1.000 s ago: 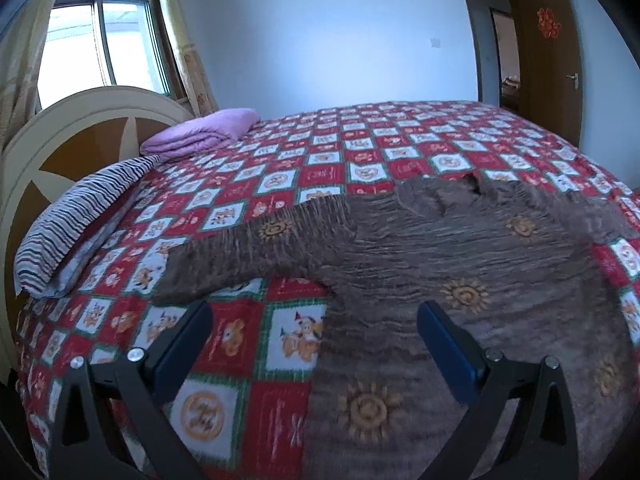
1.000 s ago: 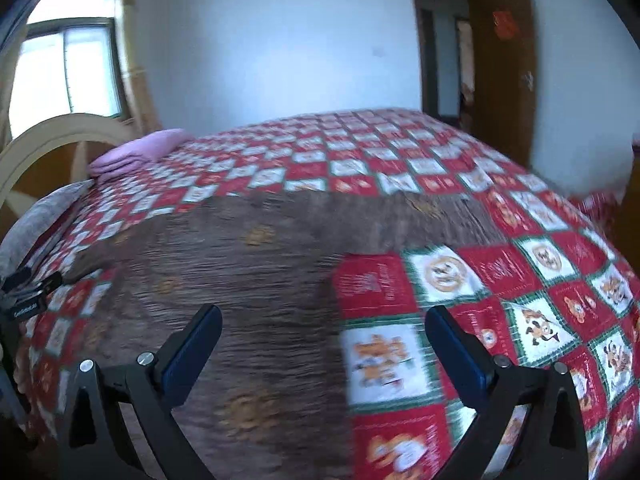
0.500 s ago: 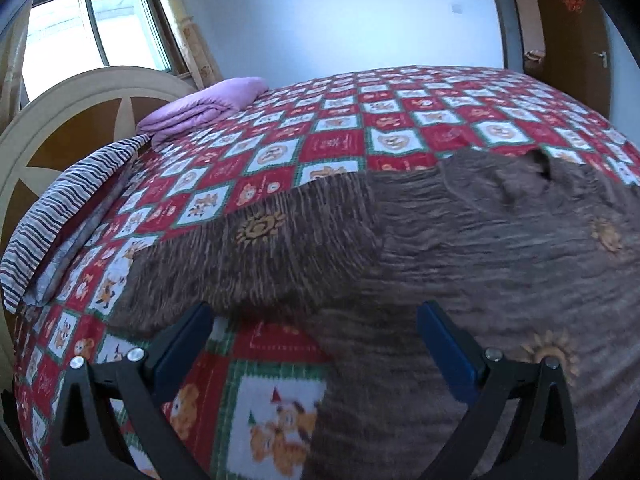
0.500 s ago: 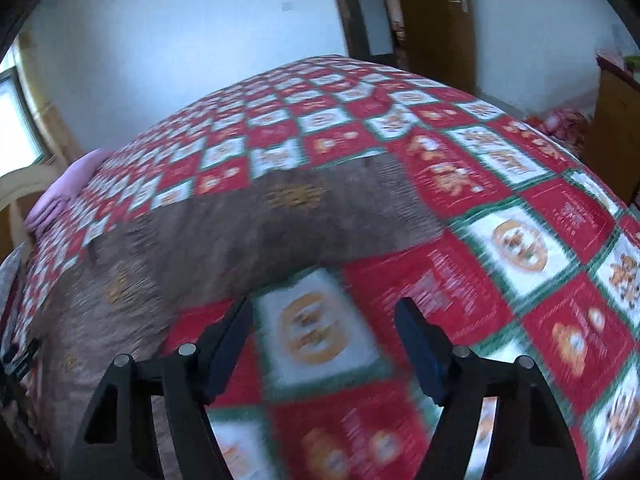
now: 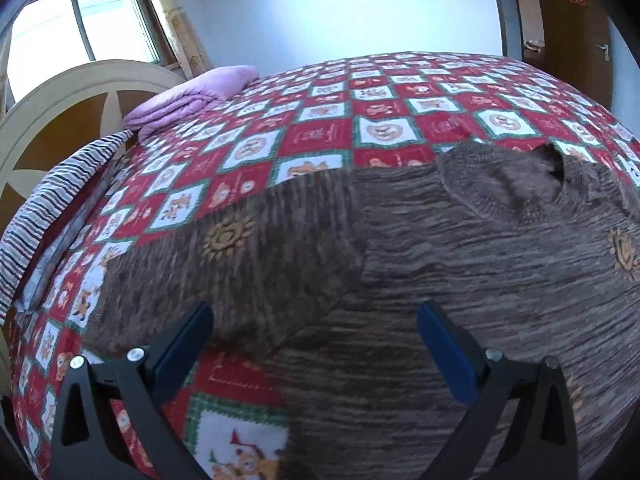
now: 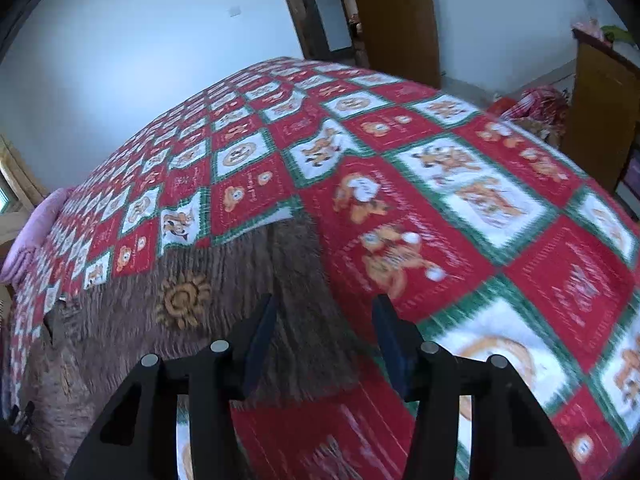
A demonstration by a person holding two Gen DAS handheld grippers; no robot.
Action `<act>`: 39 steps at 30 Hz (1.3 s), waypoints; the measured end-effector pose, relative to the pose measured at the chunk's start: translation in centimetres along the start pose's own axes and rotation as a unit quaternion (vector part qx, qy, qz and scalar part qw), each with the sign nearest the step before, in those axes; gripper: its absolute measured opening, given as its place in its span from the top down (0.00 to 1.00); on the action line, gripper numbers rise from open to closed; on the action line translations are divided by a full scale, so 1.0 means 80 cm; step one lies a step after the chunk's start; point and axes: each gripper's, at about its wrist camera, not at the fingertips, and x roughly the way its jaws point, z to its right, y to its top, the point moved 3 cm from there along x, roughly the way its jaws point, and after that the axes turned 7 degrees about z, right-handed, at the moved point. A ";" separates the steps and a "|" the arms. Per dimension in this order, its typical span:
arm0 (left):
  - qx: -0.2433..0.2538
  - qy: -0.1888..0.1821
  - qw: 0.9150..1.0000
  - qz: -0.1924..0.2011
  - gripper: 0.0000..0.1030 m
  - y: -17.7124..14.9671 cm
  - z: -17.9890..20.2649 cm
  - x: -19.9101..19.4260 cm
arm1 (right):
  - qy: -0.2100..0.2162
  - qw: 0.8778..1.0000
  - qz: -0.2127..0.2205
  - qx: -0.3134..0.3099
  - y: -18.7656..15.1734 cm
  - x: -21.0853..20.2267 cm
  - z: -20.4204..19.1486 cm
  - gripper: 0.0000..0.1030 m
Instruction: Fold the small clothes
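bedspread [image 5: 392,120] spans both views. brown sweater [image 5: 440,264] lies flat on it, under and ahead of both claws. left claw [image 5: 314,332] spread wide over the sleeve's armpit. right claw [image 6: 325,330] narrower, empty, straddling the other sleeve's cuff [image 6: 304,280].

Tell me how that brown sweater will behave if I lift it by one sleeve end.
The brown sweater is a soft knit lying flat on the quilt, so it will probably sag and trail. The right gripper straddles the sleeve end; its ribbed texture should grip well.
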 end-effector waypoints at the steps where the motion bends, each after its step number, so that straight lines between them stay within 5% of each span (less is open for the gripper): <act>1: 0.000 -0.002 1.000 -0.005 0.00 -0.002 0.003 0.004 | 0.006 1.000 -0.008 0.000 0.000 0.008 -0.003 0.50; 5: -0.009 -0.014 0.999 -0.046 0.00 -0.010 0.003 0.026 | -0.008 0.999 -0.019 -0.044 -0.007 0.026 -0.021 0.57; 9: -0.039 -0.037 0.997 -0.061 0.00 -0.012 -0.006 0.036 | 0.001 0.999 -0.022 -0.045 -0.003 0.023 -0.018 0.92; 25: -0.067 -0.060 0.994 -0.056 0.00 -0.019 -0.013 0.032 | 0.028 0.986 0.059 -0.153 0.044 -0.086 -0.162 0.93; 39: -0.092 -0.086 0.991 -0.046 0.00 -0.020 -0.023 0.029 | 0.105 0.959 0.046 -0.258 -0.009 -0.128 -0.358 0.93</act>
